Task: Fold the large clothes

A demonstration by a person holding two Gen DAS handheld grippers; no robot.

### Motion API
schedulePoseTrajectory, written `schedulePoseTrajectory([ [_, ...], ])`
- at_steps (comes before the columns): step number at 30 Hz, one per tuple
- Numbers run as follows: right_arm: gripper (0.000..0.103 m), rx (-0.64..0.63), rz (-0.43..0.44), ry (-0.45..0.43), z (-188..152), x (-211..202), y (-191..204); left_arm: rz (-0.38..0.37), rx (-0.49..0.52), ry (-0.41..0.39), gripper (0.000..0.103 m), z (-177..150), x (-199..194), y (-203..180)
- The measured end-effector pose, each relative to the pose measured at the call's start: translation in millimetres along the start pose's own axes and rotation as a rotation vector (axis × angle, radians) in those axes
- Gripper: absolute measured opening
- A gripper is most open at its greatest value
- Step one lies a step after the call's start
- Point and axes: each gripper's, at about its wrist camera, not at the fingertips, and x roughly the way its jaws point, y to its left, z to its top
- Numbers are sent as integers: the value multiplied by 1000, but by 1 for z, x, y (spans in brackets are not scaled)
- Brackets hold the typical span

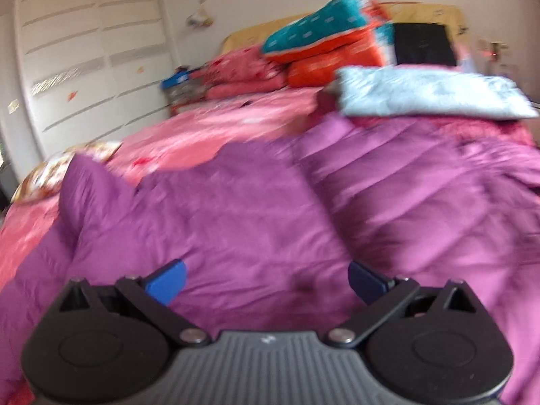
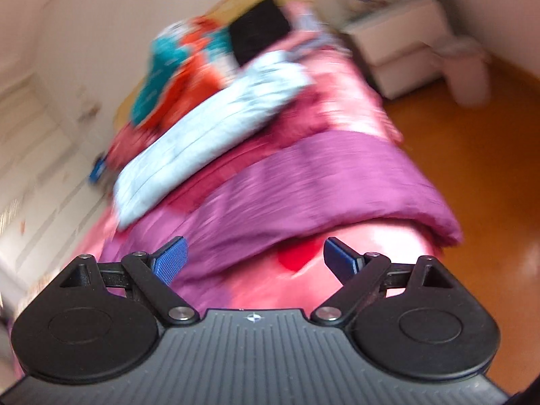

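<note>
Left tool (image 1: 266, 283) spread wide, pinching nothing, hovering over the purple quilted coat (image 1: 256, 209) sprawled across the pink bed (image 1: 216, 128). Right tool (image 2: 255, 259) also spread and empty, above the coat's near edge (image 2: 303, 182). A pale blue folded garment (image 1: 428, 92) lies beyond the coat, with stacked teal-and-orange bedding (image 1: 324, 44) behind. Both views are blurred.

Both views are smeared by motion blur. In the left wrist view the purple quilted garment (image 1: 270, 202) runs off the right and lower edges of the frame, so its outline cannot be told. In the right wrist view the pile of bedding (image 2: 189, 64) at upper left is streaked, its items indistinct. The small things at the top centre are too blurred to tell.
</note>
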Motion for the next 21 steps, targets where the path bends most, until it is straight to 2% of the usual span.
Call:
schedulePoseTrajectory([
  [3, 103, 186, -57, -27, 19, -4, -48, -67, 3, -8, 102, 14, -27, -25],
  [6, 103, 429, -57, 7, 25, 3, -106, -136, 5, -33, 102, 28, -51, -53],
  [10, 103, 809, -44, -20, 3, 5, -175, -217, 30, -61, 102, 37, -72, -95],
  [13, 103, 1026, 25, -46, -15, 14, -208, -264, 61, -69, 102, 32, -78, -122],
  [17, 103, 1172, 136, -70, -29, 33, -227, -277, 86, -7, 102, 18, -72, -146],
  [21, 103, 1220, 197, -113, -30, 53, -233, -286, 78, 53, 102, 7, -73, -150],
])
